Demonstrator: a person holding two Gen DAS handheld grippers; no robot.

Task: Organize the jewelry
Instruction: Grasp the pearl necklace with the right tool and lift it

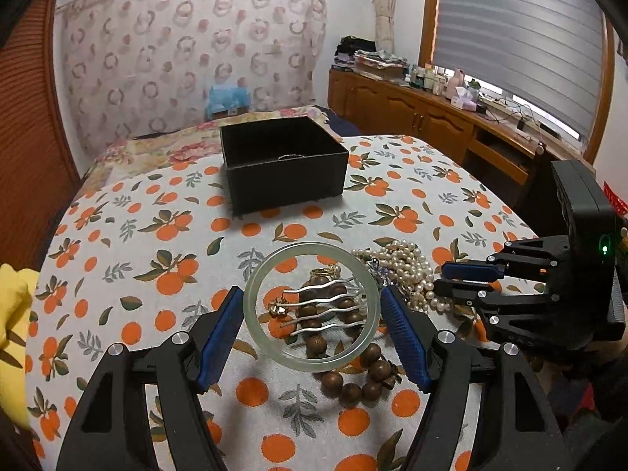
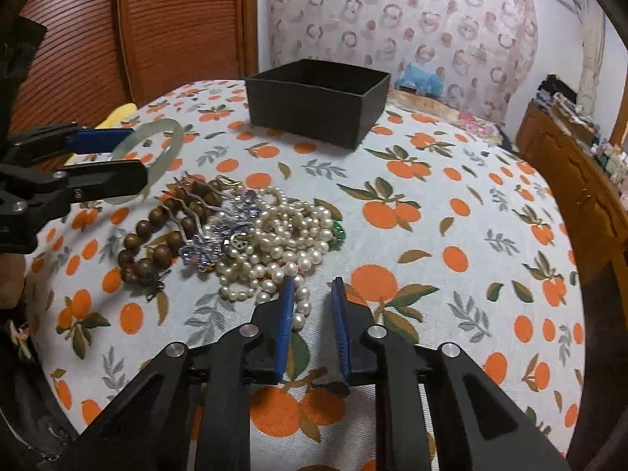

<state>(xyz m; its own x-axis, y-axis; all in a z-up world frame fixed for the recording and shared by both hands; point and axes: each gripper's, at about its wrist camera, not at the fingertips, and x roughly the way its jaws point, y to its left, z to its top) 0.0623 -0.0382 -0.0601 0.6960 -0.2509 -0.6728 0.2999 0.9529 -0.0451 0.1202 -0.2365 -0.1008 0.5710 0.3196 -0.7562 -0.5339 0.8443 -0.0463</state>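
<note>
My left gripper (image 1: 312, 306) is shut on a pale green jade bangle (image 1: 255, 294) and holds it above the jewelry pile; the bangle also shows in the right wrist view (image 2: 172, 145). Under it lie a silver wavy hair comb (image 1: 325, 306), a brown wooden bead bracelet (image 1: 353, 384) and a pearl necklace (image 1: 408, 271). My right gripper (image 2: 312, 290) is open by a narrow gap, empty, at the near edge of the pearl necklace (image 2: 282, 239). A black open box (image 1: 282, 165) stands beyond the pile, something small and silvery inside.
The table (image 2: 431, 235) has an orange-print cloth. A yellow cloth (image 1: 11, 314) lies at its left edge. A bed (image 1: 176, 145) is behind the table and a wooden cabinet (image 1: 412, 114) with clutter stands at the right.
</note>
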